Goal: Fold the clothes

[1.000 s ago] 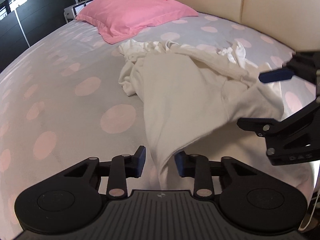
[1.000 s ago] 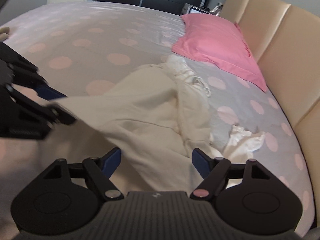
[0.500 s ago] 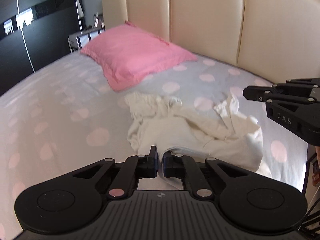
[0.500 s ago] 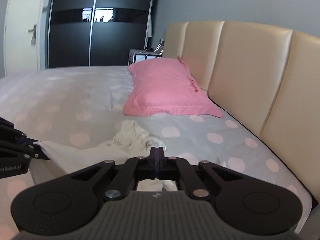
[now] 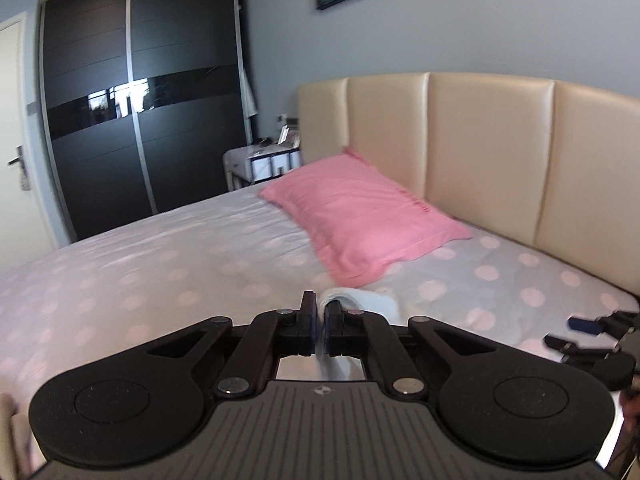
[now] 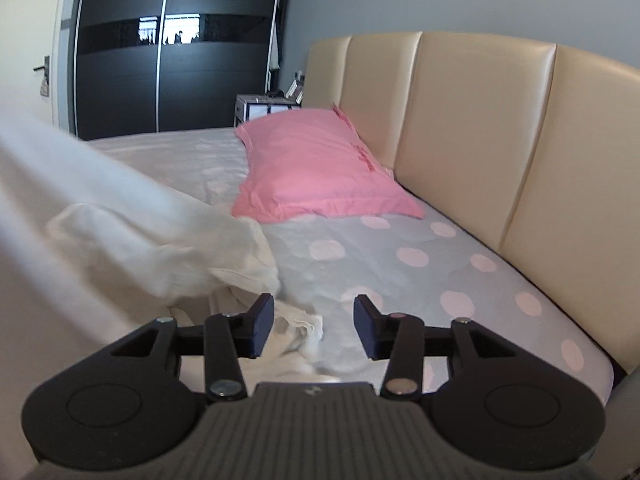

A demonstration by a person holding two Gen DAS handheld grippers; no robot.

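**White garment lifted at one end, other end on bed**

Left hand-held gripper (image 5: pixel 319 328): jaws closed tight on a pinch of the white garment (image 6: pixel 120 236). Cloth runs slantwise, high at left, down to a crumpled heap on the dotted bed (image 6: pixel 420 276), short of the pink pillow (image 6: pixel 316 168). Creamy, thin, wrinkled. Right hand-held gripper (image 6: pixel 314 330): jaws opening, heap between them, pads not pressing it.

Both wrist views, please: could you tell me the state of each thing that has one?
Left tool: shut on the white cotton garment.
Right tool: jaws opening, nothing pinched.
White cotton garment: crumpled, one part lifted, unfolded.
Pink rectangular pillow: lying flat against the headboard.
Dark sliding wardrobe doors: closed.
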